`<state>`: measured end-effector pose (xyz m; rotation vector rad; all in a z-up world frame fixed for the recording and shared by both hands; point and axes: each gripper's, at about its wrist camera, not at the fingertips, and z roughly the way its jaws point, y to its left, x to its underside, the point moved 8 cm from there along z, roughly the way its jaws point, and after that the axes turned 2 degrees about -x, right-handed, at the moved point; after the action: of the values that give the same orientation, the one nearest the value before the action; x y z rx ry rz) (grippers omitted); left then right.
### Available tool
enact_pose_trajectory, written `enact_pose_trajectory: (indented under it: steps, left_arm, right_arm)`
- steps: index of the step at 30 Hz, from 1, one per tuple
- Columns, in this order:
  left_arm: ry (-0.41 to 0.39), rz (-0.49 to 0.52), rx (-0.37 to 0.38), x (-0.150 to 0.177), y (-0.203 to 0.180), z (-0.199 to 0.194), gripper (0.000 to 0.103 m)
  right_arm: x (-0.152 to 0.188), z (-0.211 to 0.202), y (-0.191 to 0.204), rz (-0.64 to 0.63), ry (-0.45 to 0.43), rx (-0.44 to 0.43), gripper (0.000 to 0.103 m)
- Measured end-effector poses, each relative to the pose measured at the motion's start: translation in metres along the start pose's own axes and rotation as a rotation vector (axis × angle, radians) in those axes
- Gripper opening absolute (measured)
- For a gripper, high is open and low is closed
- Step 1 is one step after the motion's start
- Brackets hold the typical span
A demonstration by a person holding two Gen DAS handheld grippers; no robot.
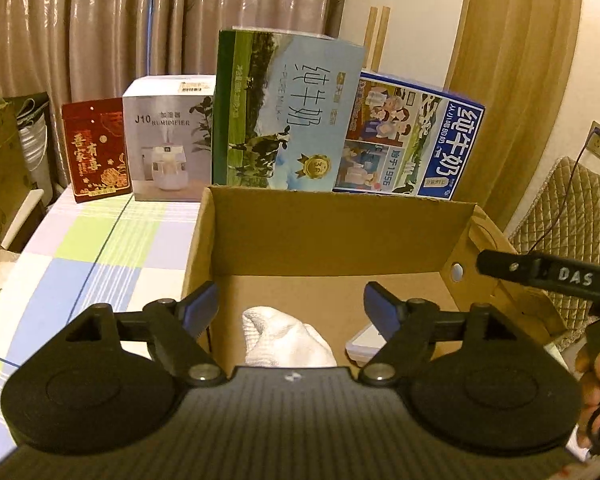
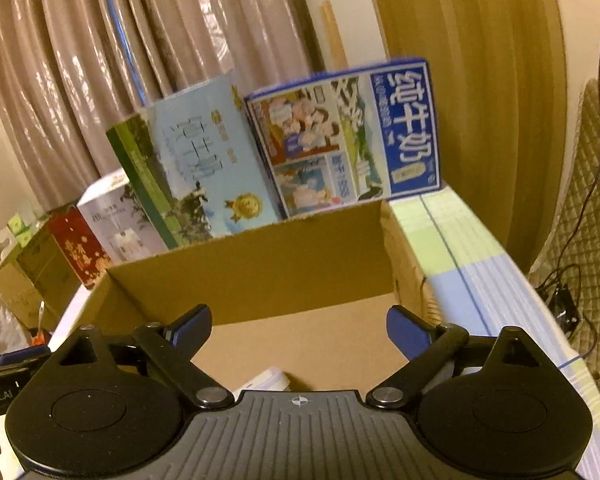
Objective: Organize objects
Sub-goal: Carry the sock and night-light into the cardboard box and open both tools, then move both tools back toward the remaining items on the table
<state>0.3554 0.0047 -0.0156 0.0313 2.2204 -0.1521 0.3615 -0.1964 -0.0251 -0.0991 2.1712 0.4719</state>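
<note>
An open brown cardboard box stands on the checked tablecloth. A white cloth lies on its floor near the front, and a flat white item lies beside it to the right. My left gripper hovers open over the box's near edge, just above the cloth, holding nothing. My right gripper is open too, over the box's right part, with nothing between its fingers. Its black finger shows at the right of the left wrist view.
Behind the box stand a green milk carton and a blue milk carton. A humidifier box and a red box stand to the left. Curtains hang behind. A quilted chair is at the right.
</note>
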Motion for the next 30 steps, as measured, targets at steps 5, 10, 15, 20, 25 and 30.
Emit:
enact_pose_trajectory:
  steps: [5,10,15,20,25,30]
  left_arm:
    - [-0.024,0.022,0.013,0.002,-0.005,-0.024,0.079]
    - [-0.039,0.032,0.016,0.016,-0.01,-0.052,0.086]
    - [-0.031,0.031,0.03,0.04,-0.012,-0.081,0.091]
    - [-0.032,0.019,0.034,0.066,-0.012,-0.11,0.097]
    - [-0.02,0.038,0.02,0.101,-0.014,-0.135,0.102]
    - [0.048,0.016,0.044,0.146,-0.019,-0.146,0.102]
  right_arm:
    - [-0.001,-0.037,0.009,-0.05,-0.069,0.002,0.092]
    - [0.016,-0.076,0.01,-0.047,-0.079,-0.01,0.093]
    - [0.04,-0.111,0.0,-0.057,-0.065,0.007,0.093]
    - [0.064,-0.138,-0.017,-0.056,-0.05,0.038,0.093]
    - [0.105,-0.161,-0.031,-0.05,0.016,0.051,0.093]
    - [0.142,-0.17,-0.036,-0.045,0.081,0.065,0.093]
